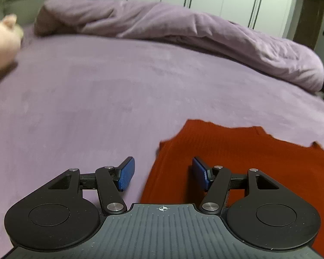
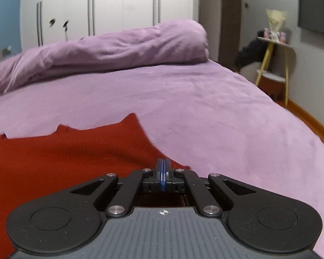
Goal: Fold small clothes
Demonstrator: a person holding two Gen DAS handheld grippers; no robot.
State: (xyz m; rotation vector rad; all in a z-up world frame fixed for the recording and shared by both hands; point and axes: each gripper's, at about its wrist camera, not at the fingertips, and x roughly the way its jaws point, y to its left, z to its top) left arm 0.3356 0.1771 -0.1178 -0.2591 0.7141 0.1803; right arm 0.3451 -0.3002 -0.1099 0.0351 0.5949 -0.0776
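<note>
Red knit top [image 1: 237, 161] lies spread on the bed [image 1: 86, 97], near edge twd the person. Left tongs [image 1: 162, 172] gape wide over its left edge, holding nothing. Right tongs [image 2: 163, 170] are pressed together at the garment's right edge; prob pinching fabric but can't tell for sure. Looks soft, light, limp w/ some knit grip, so it'll sag; best held at edges/corners.

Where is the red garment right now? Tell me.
The red garment lies flat on the purple bedsheet, low right in the left wrist view and low left in the right one. The open left gripper straddles its edge.
</note>
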